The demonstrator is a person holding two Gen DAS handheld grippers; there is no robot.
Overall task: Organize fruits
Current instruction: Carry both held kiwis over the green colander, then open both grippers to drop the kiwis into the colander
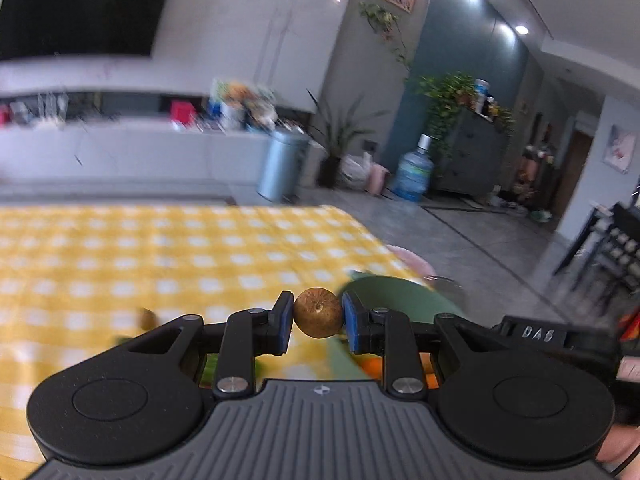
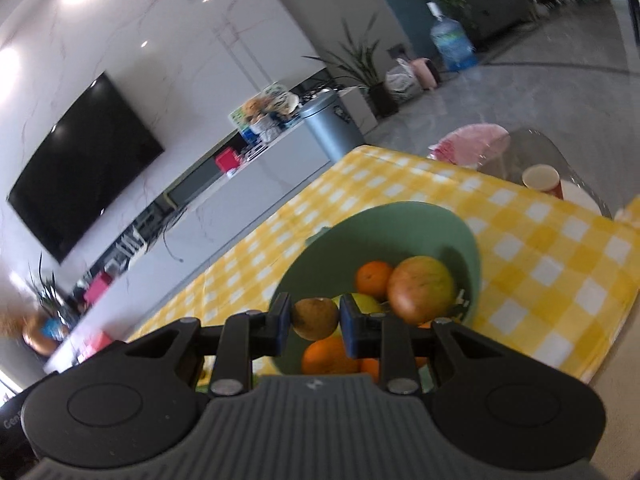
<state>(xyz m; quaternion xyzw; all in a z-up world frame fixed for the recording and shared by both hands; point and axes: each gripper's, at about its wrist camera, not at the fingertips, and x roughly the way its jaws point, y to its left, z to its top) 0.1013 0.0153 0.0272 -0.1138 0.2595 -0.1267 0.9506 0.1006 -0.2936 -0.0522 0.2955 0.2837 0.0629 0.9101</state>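
My left gripper [image 1: 318, 318] is shut on a small round brown fruit [image 1: 318, 312], held above the yellow checked tablecloth [image 1: 160, 264] beside the green bowl [image 1: 396, 296]. My right gripper [image 2: 314, 320] is shut on a second small brown fruit [image 2: 315, 318], held over the near rim of the green bowl [image 2: 400, 220]. In the bowl lie two oranges [image 2: 374, 278] [image 2: 328, 356], a large red-green apple [image 2: 422, 294] and a yellow-green fruit [image 2: 366, 304], partly hidden by my fingers.
A pink plate [image 2: 472, 140] and a paper cup [image 2: 540, 178] stand on a glass table beyond the cloth. A small brown fruit [image 1: 148, 316] lies blurred on the cloth at the left. A grey bin [image 1: 282, 164] stands on the floor behind.
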